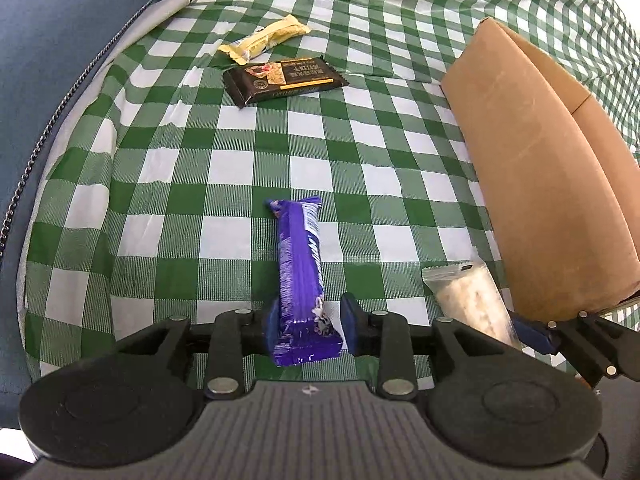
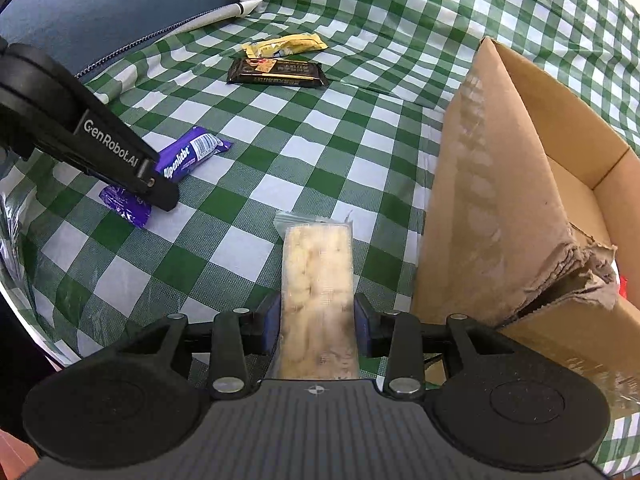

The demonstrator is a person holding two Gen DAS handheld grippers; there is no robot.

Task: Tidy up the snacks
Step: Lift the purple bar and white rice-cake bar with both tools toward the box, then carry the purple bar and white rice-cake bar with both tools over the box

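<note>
A: Start closest in. What is each tool doing?

B: The left gripper (image 1: 306,322) has its blue pads on either side of the purple candy bar (image 1: 300,264). One pad touches the wrapper, the other shows a sliver of gap, so I'd call it closing on the bar rather than firmly clamped; whether the bar still lies on the tablecloth (image 1: 240,168) I cannot tell. The right gripper (image 2: 316,322) is pinched on the clear-wrapped snack (image 2: 318,276), both pads pressed against its sides.

A: Why the near ends?

B: Probably so each bar sticks out ahead of the fingers — the free end can tip into the cardboard box (image 2: 500,184) first.

A: And the box?

B: Just right of the clear snack, standing open, its near wall tall and its near corner torn. That wall is the edge to clear; the right hand likely has to lift over it.

A: Room to move?

B: Plenty of bare checks between the two grippers and ahead of them. Farther off lie a dark chocolate packet (image 1: 284,80) and, just beyond it, a yellow packet (image 1: 264,40) — close together, well apart from the box. Past them the cloth ends at a blue cushion (image 1: 60,40).
</note>
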